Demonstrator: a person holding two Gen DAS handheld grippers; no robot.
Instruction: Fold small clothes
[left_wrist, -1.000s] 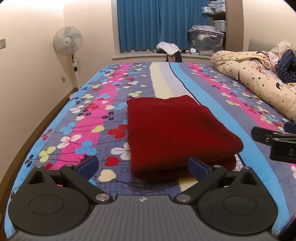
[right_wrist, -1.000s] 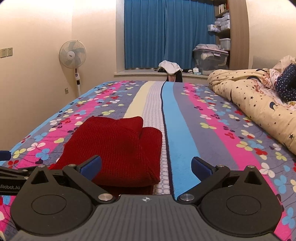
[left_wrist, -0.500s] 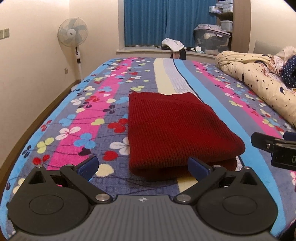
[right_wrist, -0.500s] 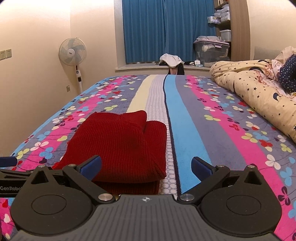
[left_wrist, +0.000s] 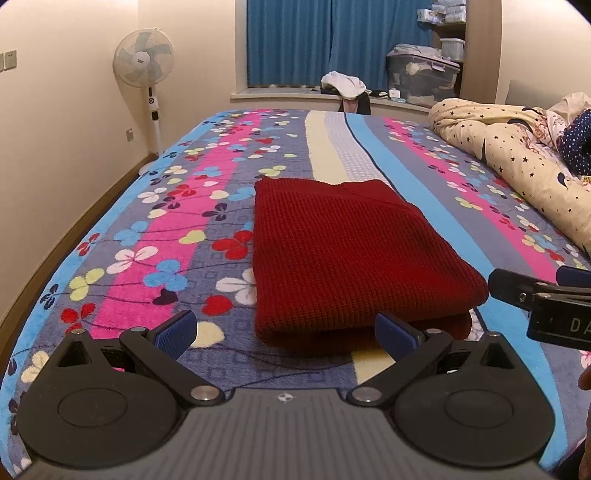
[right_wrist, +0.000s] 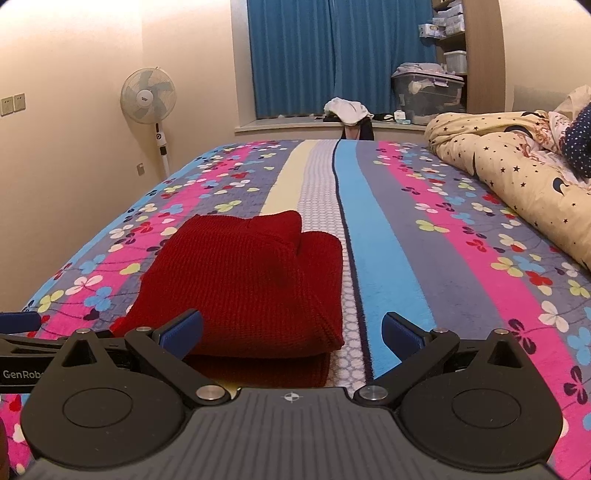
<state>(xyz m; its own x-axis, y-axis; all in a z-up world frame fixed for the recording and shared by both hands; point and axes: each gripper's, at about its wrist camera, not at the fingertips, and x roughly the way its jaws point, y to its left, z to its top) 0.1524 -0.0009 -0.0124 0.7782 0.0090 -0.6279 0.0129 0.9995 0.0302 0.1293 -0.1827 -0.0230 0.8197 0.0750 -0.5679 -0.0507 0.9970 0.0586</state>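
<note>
Left gripper (right_wrist: 22, 354) side, seen from the right wrist view: white lettering "GenRob", cut off by the right gripper's body.
Right gripper (left_wrist: 546, 306) side, seen from the left wrist view: letters "DA", cut off at the frame edge.
Fan (right_wrist: 148, 95) hub: a small label, too small to read.

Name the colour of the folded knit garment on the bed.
Dark red knit garment, plain, without pattern; the left wrist view shows it best.

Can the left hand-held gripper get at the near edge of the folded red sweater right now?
Probably yes. The left hand-held gripper is open and empty, the red sweater's near edge lies just ahead on the bedspread, nothing between; the right hand-held gripper sits off beside it.
</note>
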